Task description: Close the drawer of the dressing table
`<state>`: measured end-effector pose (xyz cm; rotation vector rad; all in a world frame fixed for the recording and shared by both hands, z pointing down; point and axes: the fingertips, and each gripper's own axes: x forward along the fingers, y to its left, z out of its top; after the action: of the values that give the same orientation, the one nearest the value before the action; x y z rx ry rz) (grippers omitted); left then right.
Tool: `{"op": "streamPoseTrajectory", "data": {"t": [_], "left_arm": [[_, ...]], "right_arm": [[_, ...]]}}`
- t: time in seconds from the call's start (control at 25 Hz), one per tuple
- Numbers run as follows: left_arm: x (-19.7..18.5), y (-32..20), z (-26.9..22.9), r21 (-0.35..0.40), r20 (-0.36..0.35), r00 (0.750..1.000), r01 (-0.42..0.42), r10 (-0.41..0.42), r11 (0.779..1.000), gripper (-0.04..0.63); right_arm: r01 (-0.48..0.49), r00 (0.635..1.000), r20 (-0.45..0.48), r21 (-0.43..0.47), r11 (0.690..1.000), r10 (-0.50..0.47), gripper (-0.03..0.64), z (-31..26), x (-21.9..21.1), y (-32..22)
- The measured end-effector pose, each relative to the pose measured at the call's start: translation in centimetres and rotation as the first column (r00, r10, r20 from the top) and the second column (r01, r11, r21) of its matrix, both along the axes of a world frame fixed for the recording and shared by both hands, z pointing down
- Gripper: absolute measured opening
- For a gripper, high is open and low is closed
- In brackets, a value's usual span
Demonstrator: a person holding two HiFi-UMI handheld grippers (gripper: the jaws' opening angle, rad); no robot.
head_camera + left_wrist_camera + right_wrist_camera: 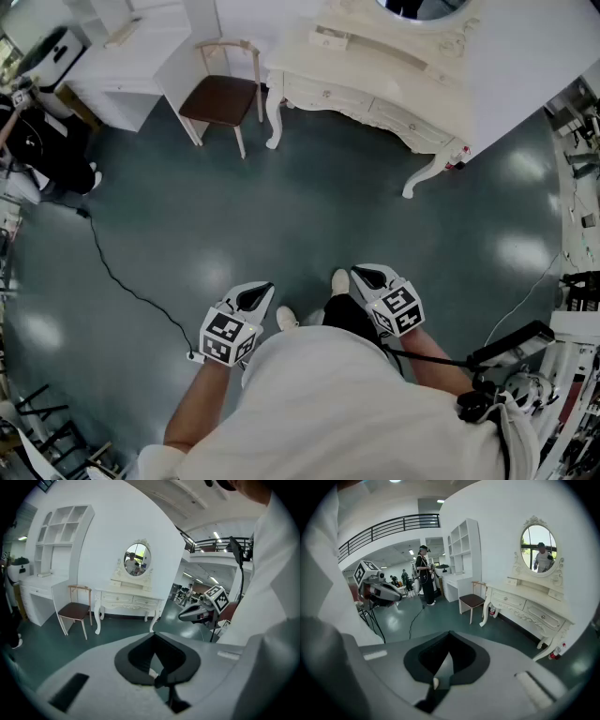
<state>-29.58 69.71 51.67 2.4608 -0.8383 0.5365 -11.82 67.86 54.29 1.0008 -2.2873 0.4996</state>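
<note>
The white dressing table with an oval mirror stands against the far wall, several steps away across the floor. Its two front drawers look flush from here. Both grippers are held low in front of my body. The left gripper has its jaws together with nothing between them. The right gripper also looks shut and empty. In the left gripper view the table is far ahead and the right gripper is at the right. In the right gripper view the left gripper is at the left.
A wooden chair with a brown seat stands left of the table. A white desk and shelf unit fills the far left. A black cable runs over the green floor. A person in black stands far left. Stands and gear crowd the right.
</note>
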Motion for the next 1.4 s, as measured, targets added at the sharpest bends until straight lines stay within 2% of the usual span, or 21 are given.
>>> {"op": "streamPoseTrajectory", "data": {"t": [0.16,0.4,0.64,0.84,0.96,1.28,1.4], "left_arm": [[-0.3,-1.0,1.0,-0.019,0.0,1.0,-0.01,0.01,1.0,0.003],[1.3,-3.8,-0.9,0.034,-0.001,0.998,-0.063,0.063,0.997,0.003],[7.1,-14.7,-2.6,0.032,0.045,0.996,-0.072,0.071,0.997,0.003],[11.4,-21.7,-5.2,0.056,0.089,0.994,-0.063,0.058,0.996,0.003],[13.8,-25.8,-5.4,0.074,0.099,0.993,-0.069,0.061,0.995,0.003],[17.6,-34.0,-4.0,0.065,0.119,0.988,-0.106,0.098,0.992,0.003],[18.4,-37.3,-3.4,0.066,0.12,0.986,-0.123,0.114,0.99,0.003]], "right_arm": [[-0.039,0.999,-0.007,0.009,0.999,0.039,0.0,-0.2,0.7,-0.6],[-0.088,0.996,0.003,0.021,0.996,0.087,0.0,-0.6,1.5,-2.5],[-0.086,0.993,0.078,0.027,0.996,0.084,0.001,-1.7,6.5,-14.1],[-0.077,0.99,0.124,0.05,0.996,0.07,0.003,-3.2,10.1,-20.5],[-0.081,0.99,0.124,0.068,0.994,0.072,0.032,-2.8,12.5,-24.5],[-0.164,0.977,0.145,0.039,0.986,0.157,0.052,-0.2,16.4,-31.0],[-0.193,0.971,0.151,0.033,0.981,0.186,0.037,0.1,17.1,-33.6]]}}
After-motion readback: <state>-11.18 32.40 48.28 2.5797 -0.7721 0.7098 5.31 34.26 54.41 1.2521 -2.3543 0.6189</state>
